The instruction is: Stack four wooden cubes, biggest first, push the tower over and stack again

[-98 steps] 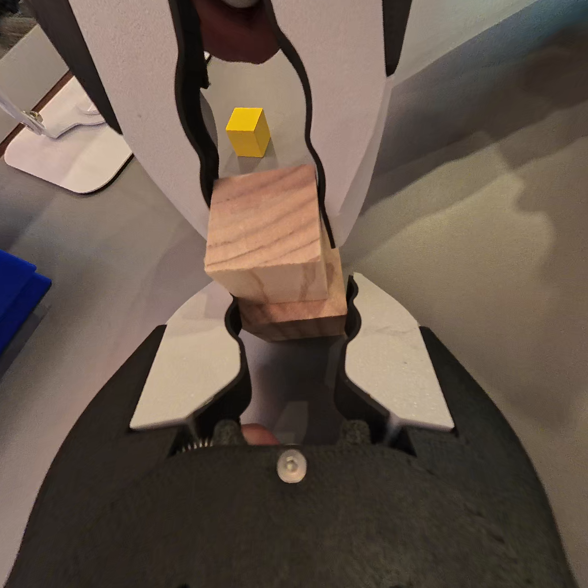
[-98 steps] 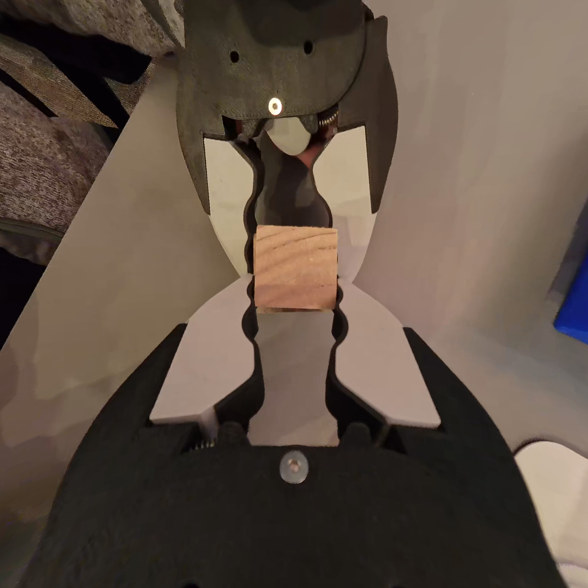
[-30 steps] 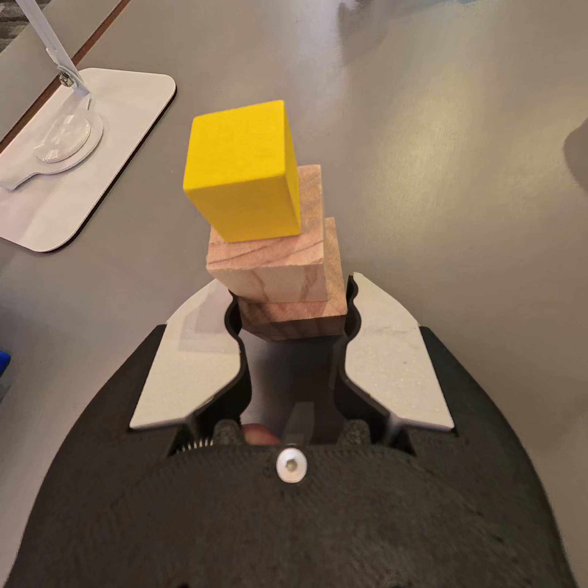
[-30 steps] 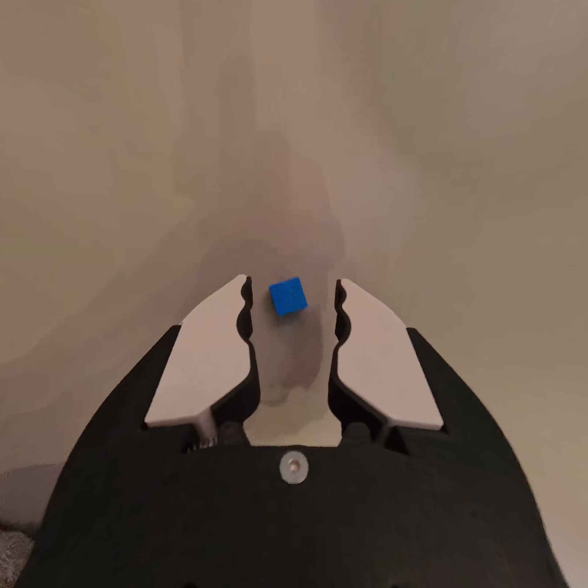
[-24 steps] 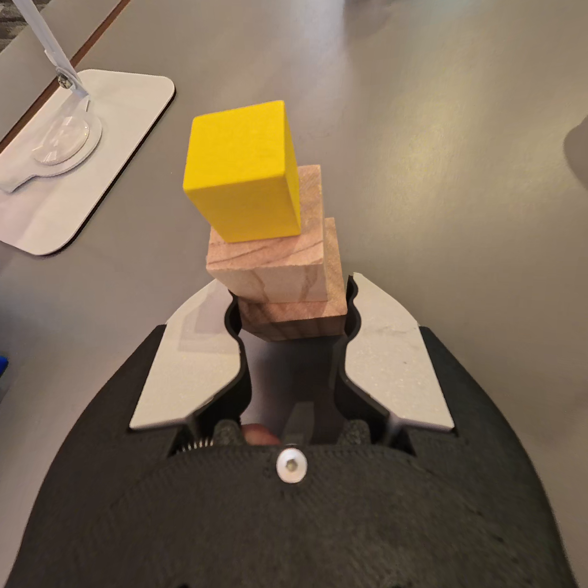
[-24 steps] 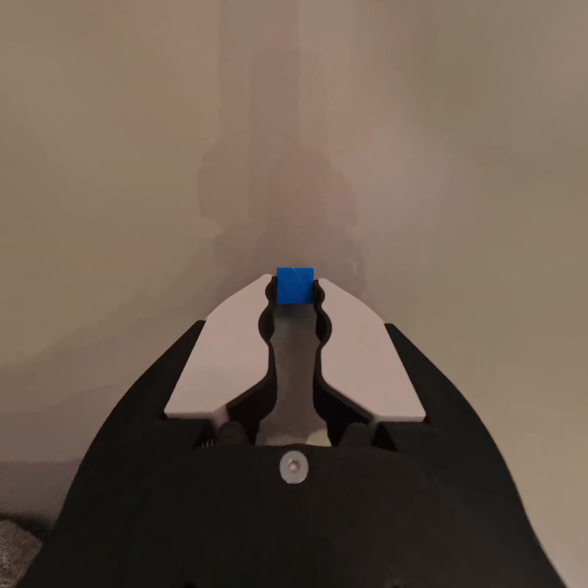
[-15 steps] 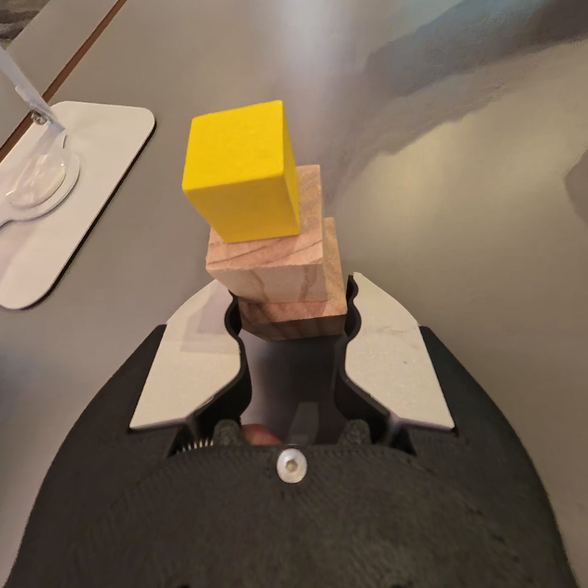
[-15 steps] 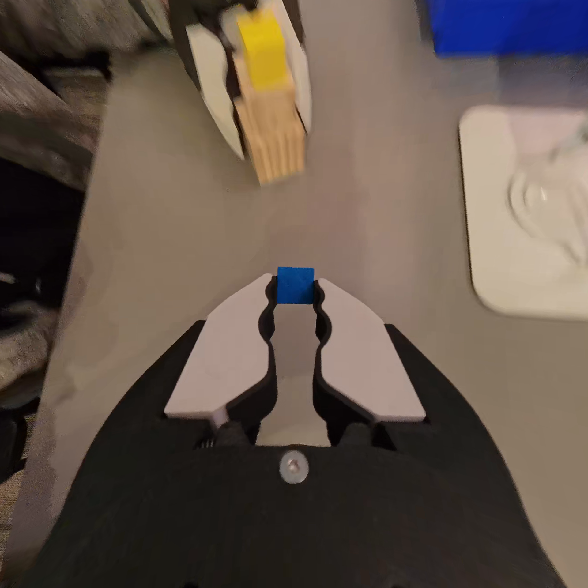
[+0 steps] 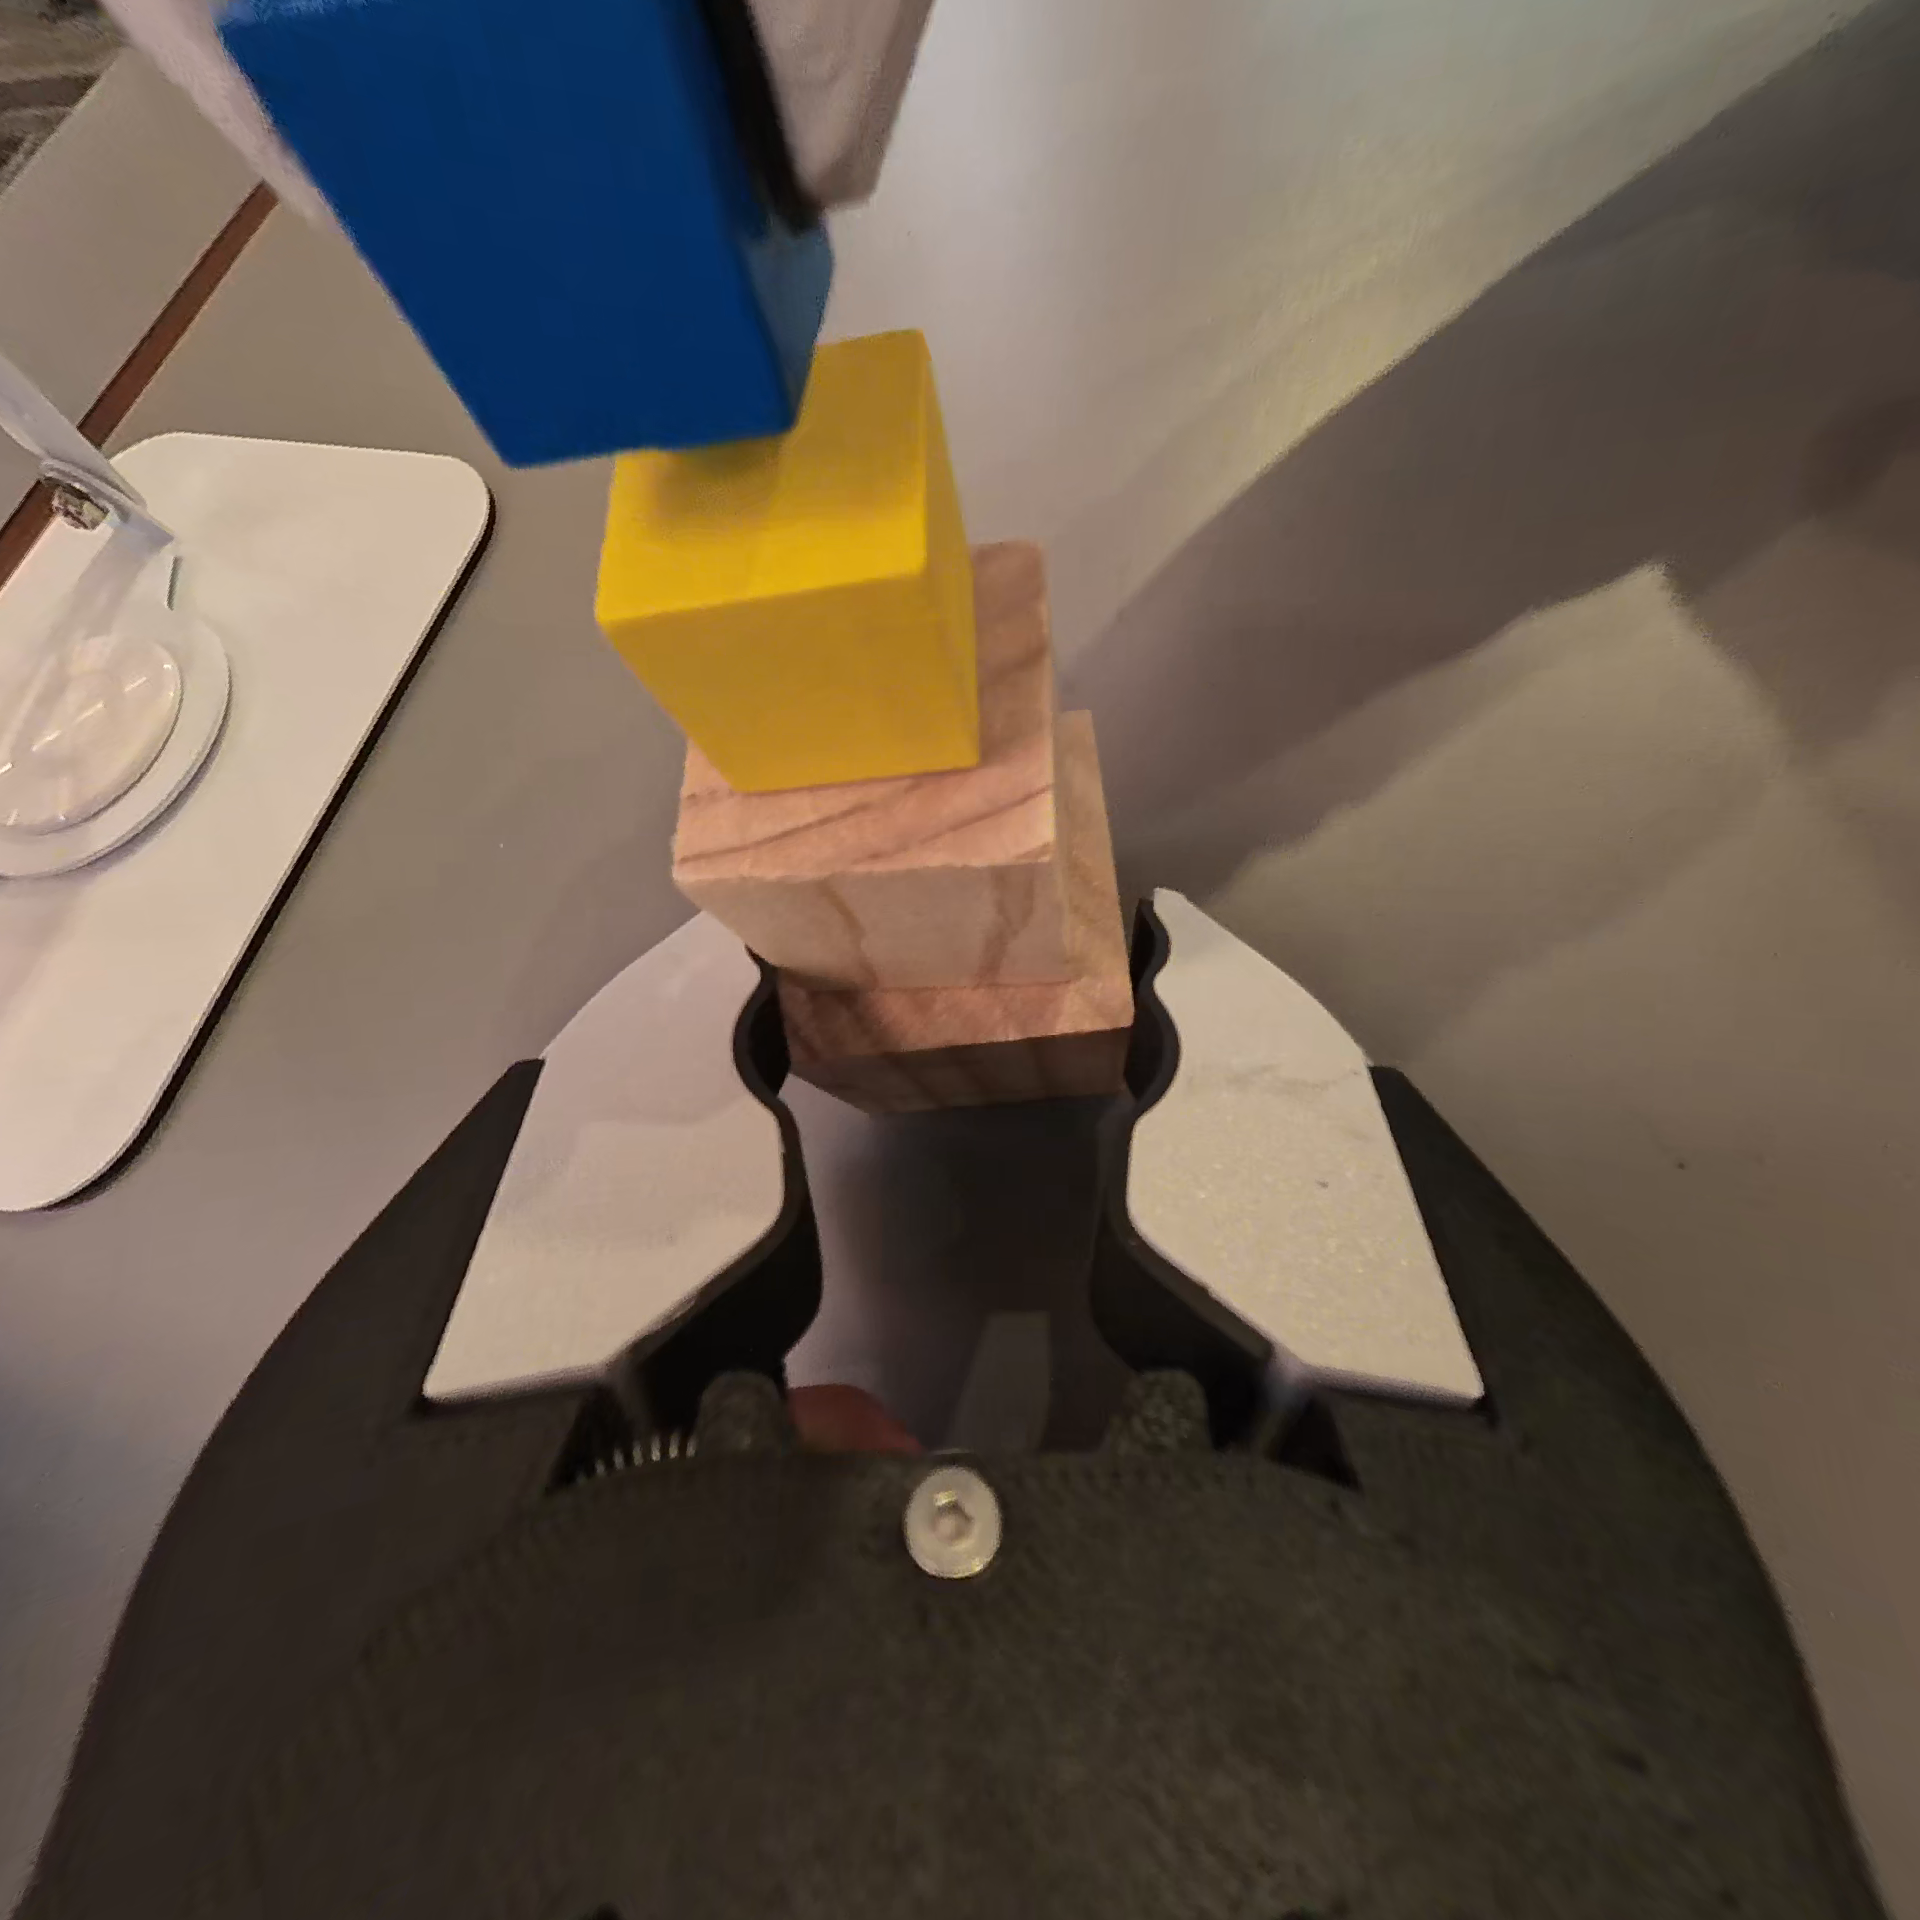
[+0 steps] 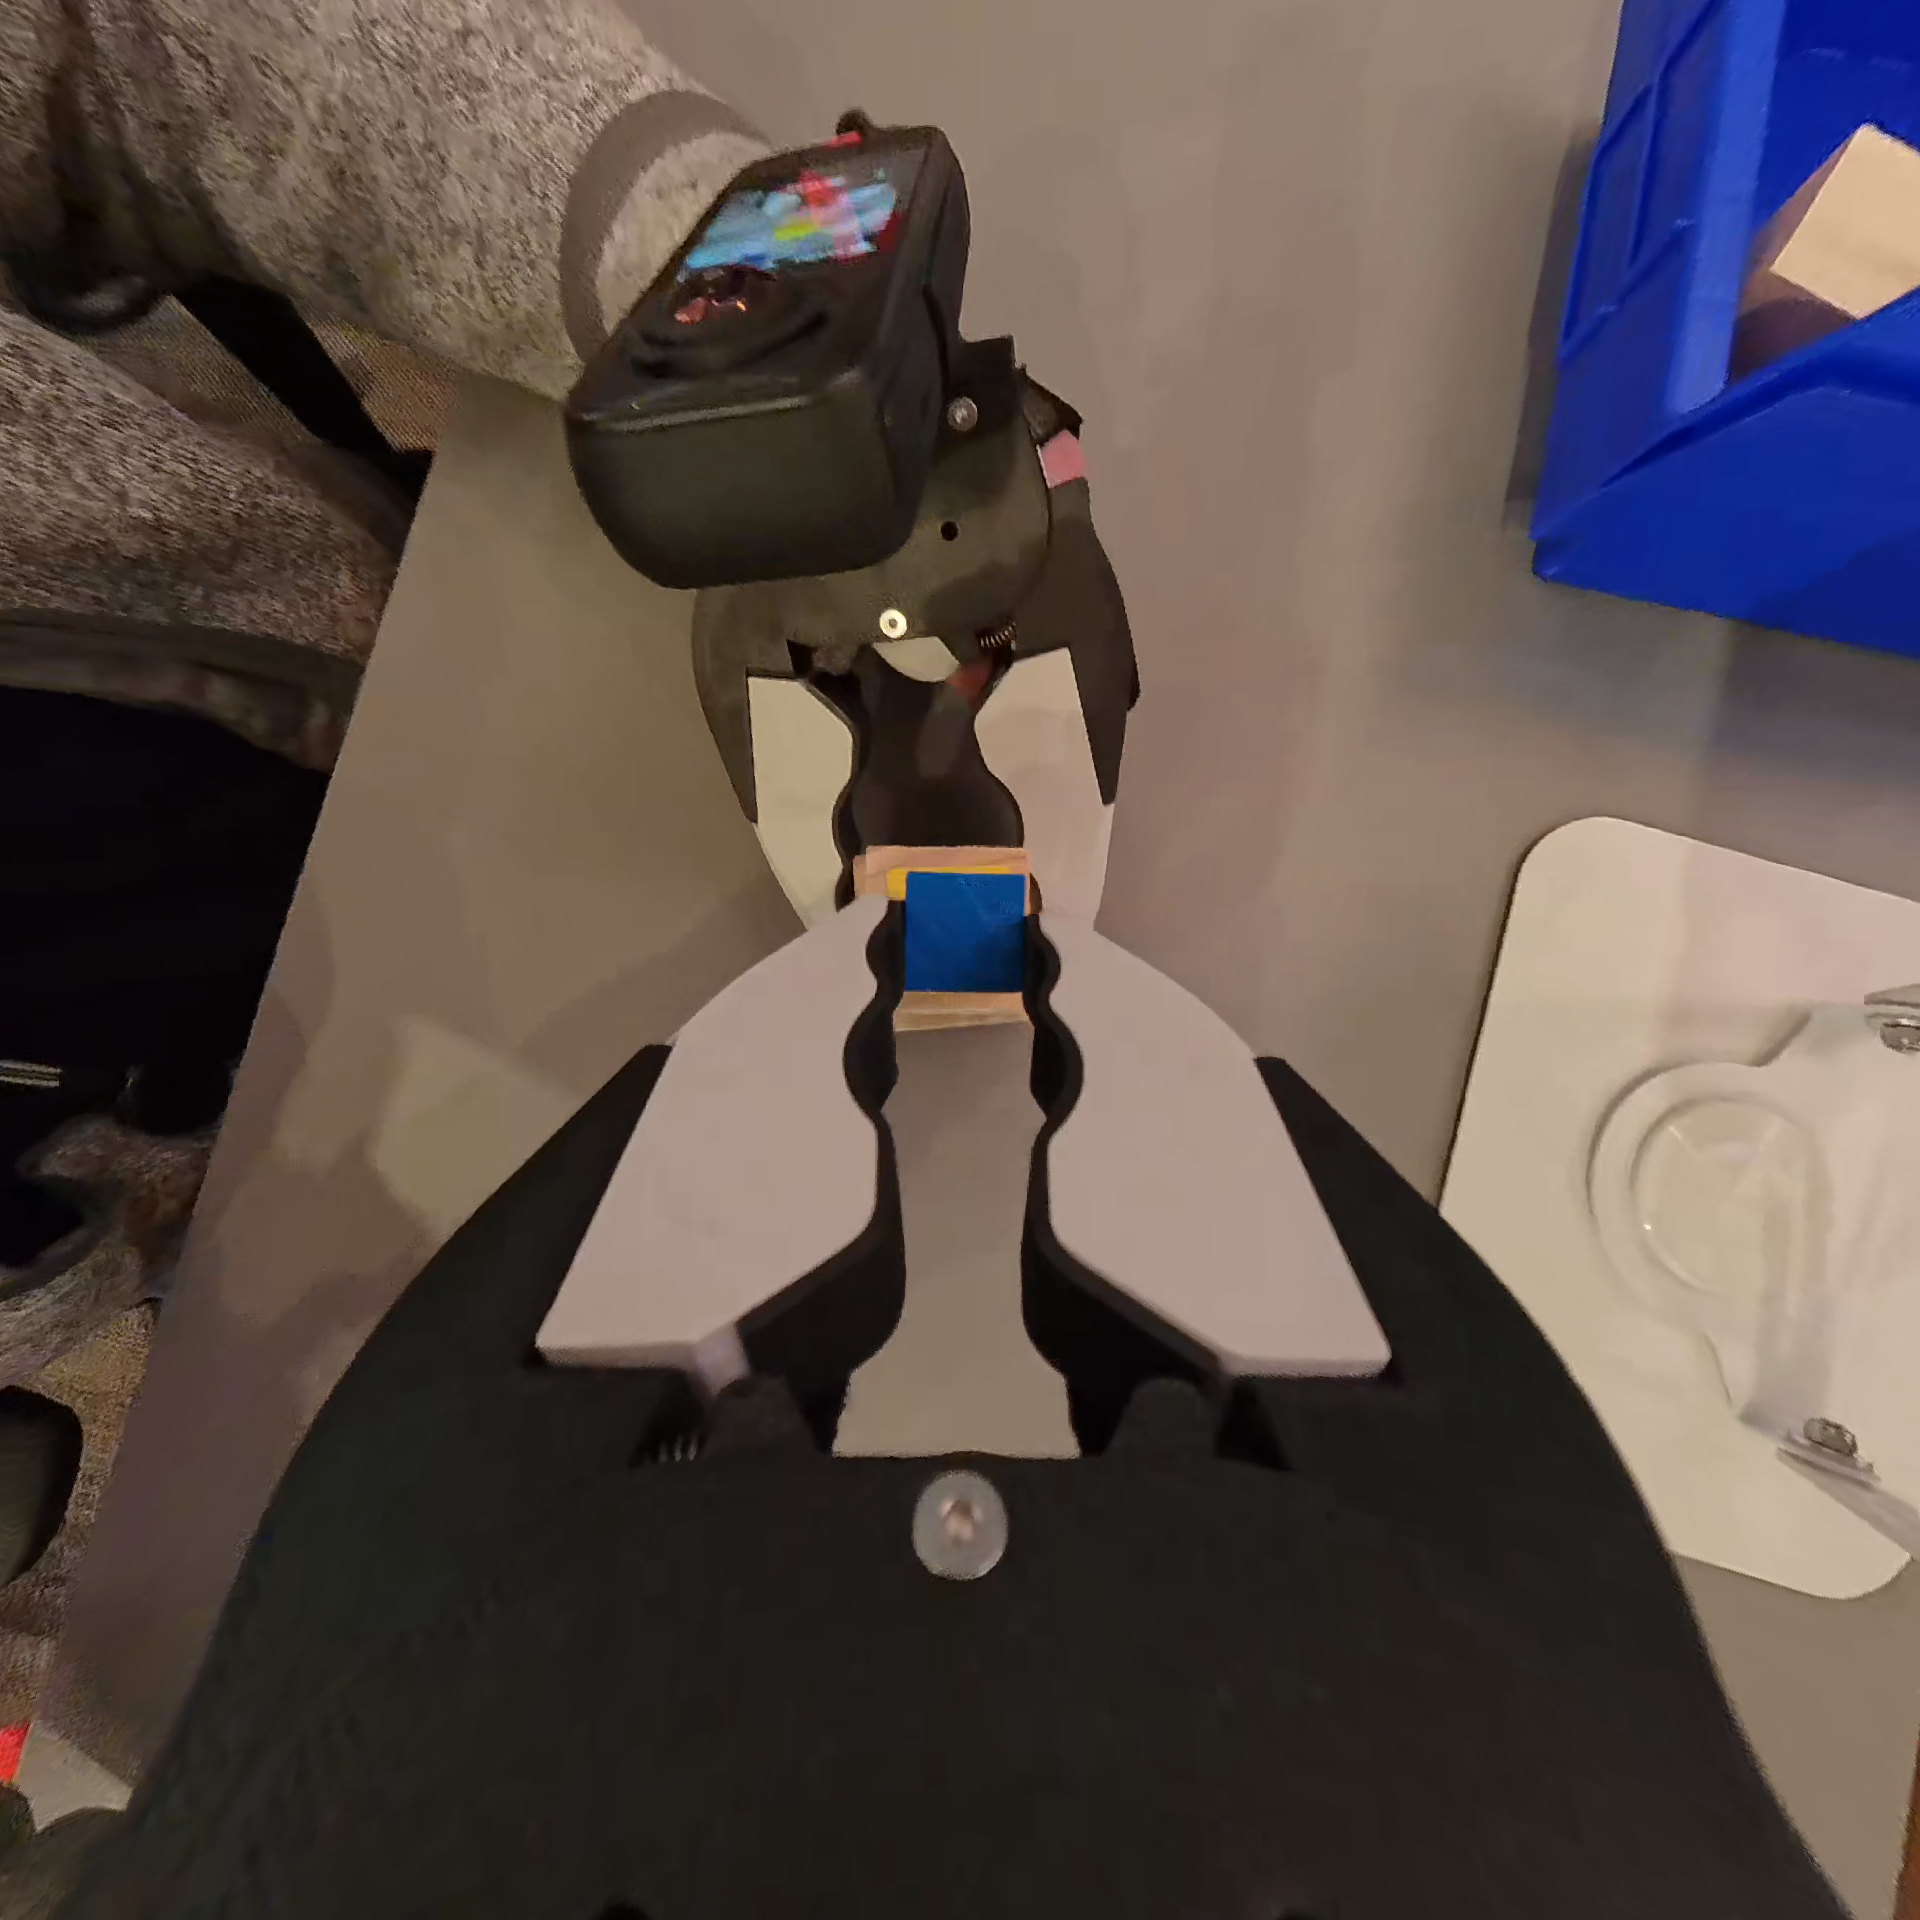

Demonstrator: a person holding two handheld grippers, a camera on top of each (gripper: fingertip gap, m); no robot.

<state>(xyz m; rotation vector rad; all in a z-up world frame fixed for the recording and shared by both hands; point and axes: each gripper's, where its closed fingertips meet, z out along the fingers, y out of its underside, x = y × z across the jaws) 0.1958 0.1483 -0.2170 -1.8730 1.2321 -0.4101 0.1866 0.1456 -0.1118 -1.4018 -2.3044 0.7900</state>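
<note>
Since a second ago, our right gripper (image 10: pixel 961 935) has carried the blue cube (image 10: pixel 961 933) over the tower — pinched, directly above the yellow cube (image 9: pixel 800 623). Our left gripper (image 9: pixel 951 997) clamps the bottom cube (image 9: pixel 956 1055). Left wrist view shows blue tilted; right view conceals this.

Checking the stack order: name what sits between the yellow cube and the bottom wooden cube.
One lighter wooden cube lies between the yellow cube and the bottom cube, touching both; the left wrist view shows it.
</note>
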